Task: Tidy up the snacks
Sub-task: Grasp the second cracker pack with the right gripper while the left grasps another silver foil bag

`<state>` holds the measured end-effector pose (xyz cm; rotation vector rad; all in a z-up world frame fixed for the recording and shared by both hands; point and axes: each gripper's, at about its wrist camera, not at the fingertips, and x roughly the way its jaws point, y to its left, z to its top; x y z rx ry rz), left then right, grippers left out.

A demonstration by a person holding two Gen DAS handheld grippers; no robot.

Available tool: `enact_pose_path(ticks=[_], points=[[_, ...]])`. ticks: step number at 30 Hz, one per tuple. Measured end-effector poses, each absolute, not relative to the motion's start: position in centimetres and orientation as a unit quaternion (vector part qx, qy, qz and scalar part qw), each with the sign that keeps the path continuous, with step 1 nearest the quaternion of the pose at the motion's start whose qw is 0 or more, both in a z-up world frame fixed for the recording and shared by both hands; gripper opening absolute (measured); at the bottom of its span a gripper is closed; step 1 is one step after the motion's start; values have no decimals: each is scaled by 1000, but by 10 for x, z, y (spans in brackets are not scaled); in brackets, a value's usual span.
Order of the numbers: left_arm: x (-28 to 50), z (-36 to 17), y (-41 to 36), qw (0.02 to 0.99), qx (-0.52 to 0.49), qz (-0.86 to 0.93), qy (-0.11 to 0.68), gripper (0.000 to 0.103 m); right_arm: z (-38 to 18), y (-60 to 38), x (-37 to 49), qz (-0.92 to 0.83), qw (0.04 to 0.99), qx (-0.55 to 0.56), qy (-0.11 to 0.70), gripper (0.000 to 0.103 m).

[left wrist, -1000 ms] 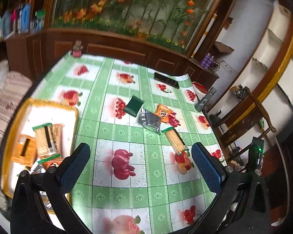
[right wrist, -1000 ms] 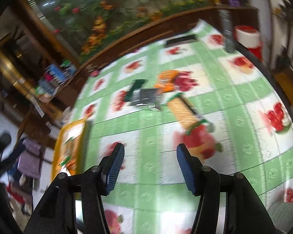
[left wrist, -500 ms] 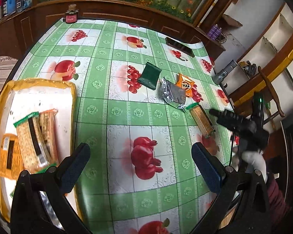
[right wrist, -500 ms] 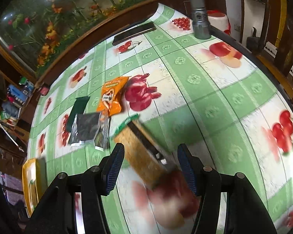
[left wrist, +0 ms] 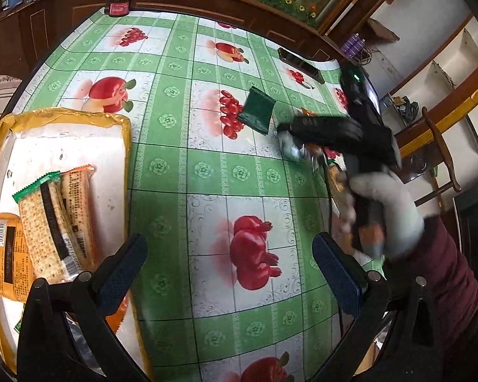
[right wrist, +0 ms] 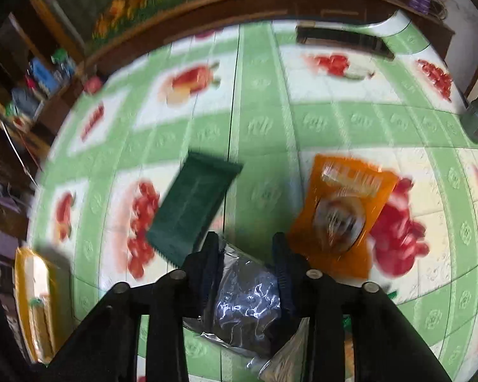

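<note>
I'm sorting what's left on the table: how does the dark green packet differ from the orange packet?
The dark green packet is plain and long, while the orange packet is brighter, with pale lettering and a round picture. In the right wrist view the green packet lies left of the right claw and the orange packet right of it. Both lie flat on the tablecloth, outside the yellow tray, in neither claw.

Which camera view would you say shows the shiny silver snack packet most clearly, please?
The right wrist view: the silver packet fills the foreground, pinched between the right gripper's fingers. The left wrist view shows only a blurred sliver under that gripper.
</note>
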<state>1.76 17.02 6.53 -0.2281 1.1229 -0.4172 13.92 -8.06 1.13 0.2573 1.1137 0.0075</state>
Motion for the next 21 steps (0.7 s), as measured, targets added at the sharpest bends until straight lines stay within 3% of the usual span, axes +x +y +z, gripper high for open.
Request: enact_pose_path(ticks=[6,8,10,12,13,21], points=[[27,57,170,813,-122,-196,535,103,2,-59,74,89,796,167,575,34],[26,57,162,813,-113,-201,535,103,12,-68,54,104,803,181,558,33],[25,53,154,810,-103,-207,539,103,32,-97,32,69,840,183,506,43],[23,47,144,803,-96,-215,547,103,44,-125,17,13,867,169,469,73],[22,42,137,797,-90,-220,555,103,45,-137,13,-9,873,163,460,75],[19,16,92,770,-93,-220,591,103,17,-178,17,-47,861,148,485,74]])
